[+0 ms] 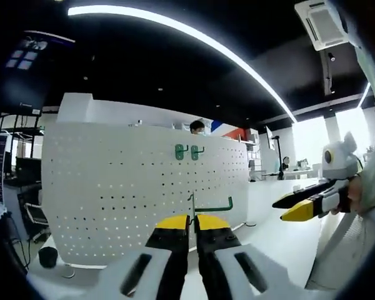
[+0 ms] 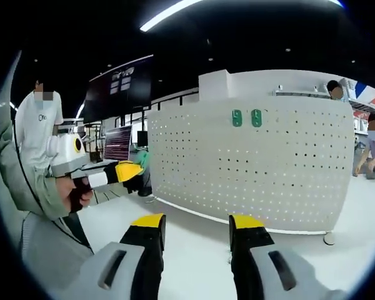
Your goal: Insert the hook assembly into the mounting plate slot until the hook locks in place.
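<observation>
Two green hooks (image 1: 189, 151) already hang near the top of the white pegboard (image 1: 112, 187).
Left gripper (image 1: 192, 220) has its jaws nearly closed on a third green hook (image 1: 206, 206), held up in front of the board's lower part; right gripper (image 2: 194, 220) stands wide open, holding nothing, facing the board.

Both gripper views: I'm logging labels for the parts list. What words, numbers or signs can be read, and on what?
Nothing readable in either view.
Dark wall screen: bright marks, too blurred to read.
Monitor: lines too small to read.
White pegboard: no print visible.
Green hooks on board: no marking visible.
</observation>
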The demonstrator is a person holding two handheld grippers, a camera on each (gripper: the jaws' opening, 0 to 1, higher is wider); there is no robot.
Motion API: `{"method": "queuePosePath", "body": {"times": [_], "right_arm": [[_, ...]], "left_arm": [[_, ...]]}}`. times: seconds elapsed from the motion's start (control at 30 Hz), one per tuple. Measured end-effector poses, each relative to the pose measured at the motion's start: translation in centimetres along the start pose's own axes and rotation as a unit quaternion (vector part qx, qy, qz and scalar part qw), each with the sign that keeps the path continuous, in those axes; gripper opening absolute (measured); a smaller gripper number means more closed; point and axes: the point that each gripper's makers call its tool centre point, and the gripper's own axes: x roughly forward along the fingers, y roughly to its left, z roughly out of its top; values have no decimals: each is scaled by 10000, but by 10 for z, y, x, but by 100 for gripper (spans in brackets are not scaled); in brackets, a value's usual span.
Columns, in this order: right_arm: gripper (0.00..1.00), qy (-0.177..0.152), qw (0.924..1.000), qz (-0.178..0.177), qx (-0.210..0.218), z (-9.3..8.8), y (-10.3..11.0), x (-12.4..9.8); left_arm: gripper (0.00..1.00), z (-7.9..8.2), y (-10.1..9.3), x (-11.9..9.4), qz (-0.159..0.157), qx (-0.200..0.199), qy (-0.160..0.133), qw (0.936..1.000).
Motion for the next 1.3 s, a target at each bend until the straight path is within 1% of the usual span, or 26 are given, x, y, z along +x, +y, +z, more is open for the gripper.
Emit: {"method": "queuePosePath", "body": {"times": [0.17,0.33,0.5,0.63,0.7,0.83,0.97,1.13,1.3], "right_arm": [[35,-202,9991,291,212,20,18,7],[30,-337,9979,493,246,33,30,16],[25,-370,9965,674,312,39,41,24],[21,-407,9953,843,240,43,53,28],[20,-420,9947,904,270,45,57,30],[18,-451,9936,959,390,48,60,35],[17,-494,9931,1003,342,51,63,37],[14,-543,9918,1085,399,55,68,40],[12,-570,9909,1152,410,59,72,43]], "left_arm": [[3,1,-4,0,-104,110,-44,9999],[3,0,-9,1,-246,240,-24,9994],[3,1,-11,0,-299,255,-59,9992],[3,3,-12,0,-335,304,-112,9989],[3,4,-15,0,-383,313,-147,9987],[3,8,-19,0,-463,291,-233,9982],[3,14,-23,-1,-556,184,-374,9976],[3,19,-28,-2,-688,55,-508,9963],[3,20,-34,-2,-802,34,-558,9952]]}}
